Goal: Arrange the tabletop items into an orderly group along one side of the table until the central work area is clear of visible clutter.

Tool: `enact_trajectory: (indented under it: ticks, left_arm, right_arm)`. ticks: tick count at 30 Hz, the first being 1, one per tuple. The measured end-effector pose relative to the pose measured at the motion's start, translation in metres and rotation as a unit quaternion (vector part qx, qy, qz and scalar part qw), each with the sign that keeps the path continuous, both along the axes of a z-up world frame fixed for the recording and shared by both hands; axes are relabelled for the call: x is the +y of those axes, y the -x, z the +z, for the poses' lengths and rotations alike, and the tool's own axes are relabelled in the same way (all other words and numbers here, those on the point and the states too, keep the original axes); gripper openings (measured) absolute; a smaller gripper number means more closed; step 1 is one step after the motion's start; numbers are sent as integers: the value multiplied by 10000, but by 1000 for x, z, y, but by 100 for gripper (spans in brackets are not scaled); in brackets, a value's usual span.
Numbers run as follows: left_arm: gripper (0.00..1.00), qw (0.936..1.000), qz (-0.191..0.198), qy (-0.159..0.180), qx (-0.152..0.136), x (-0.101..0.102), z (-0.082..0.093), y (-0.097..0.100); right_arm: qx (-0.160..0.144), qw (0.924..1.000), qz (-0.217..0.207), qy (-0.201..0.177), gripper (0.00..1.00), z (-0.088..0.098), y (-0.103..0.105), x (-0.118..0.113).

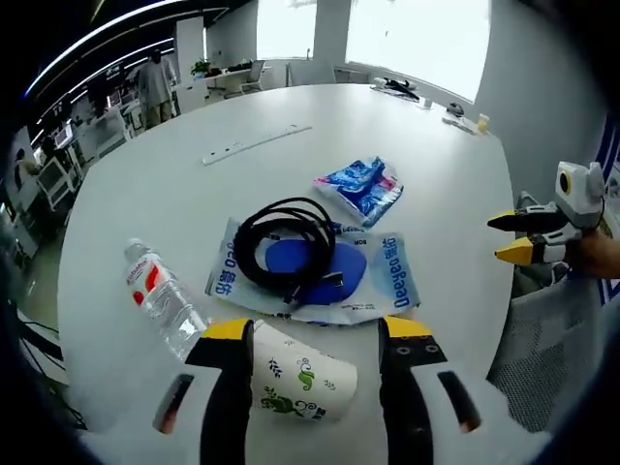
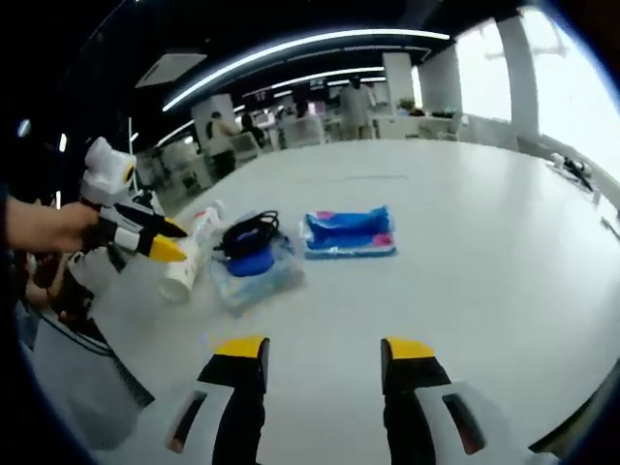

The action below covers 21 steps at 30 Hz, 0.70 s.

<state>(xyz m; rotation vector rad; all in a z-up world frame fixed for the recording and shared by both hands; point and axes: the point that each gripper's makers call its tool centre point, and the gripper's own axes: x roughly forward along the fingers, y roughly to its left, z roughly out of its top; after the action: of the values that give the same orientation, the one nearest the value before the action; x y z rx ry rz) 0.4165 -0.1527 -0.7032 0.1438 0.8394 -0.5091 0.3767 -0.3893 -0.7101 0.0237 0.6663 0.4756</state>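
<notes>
- Jaws of the left gripper straddle a lying paper cup, apparently unclamped; right gripper gapes empty.
- Water bottle at 9 o'clock, cable on pouch, blue packet remain mid-counter; grouping barely begun.

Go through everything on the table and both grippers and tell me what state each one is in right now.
Left gripper: open, jaws either side of the paper cup.
Right gripper: open, holding nothing.
Paper cup: lying on its side.
Water bottle: lying on its side, cap on.
Black cable: coiled, resting on the blue-and-white pouch.
Blue-and-white pouch: lying flat.
Blue-and-pink packet: lying flat, apart from the pouch.
White strip: lying flat, farther back.
</notes>
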Motion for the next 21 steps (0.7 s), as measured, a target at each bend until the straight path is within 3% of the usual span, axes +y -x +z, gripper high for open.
enact_trajectory:
  ticks: [6, 11, 21]
  left_arm:
    - [49, 9999, -38, -33, -164, 0, 8, -6]
    - [48, 9994, -227, -3, -246, -12, 16, -17]
    - [43, 9967, -770, -235, -83, -34, 4, -41]
  right_arm:
    - [5, 10000, -53, 28, 46, -2, 0, -3]
    - [33, 10000, -49, 22, 46, -3, 0, -3]
    - [95, 9999, -95, 37, 45, -6, 0, -6]
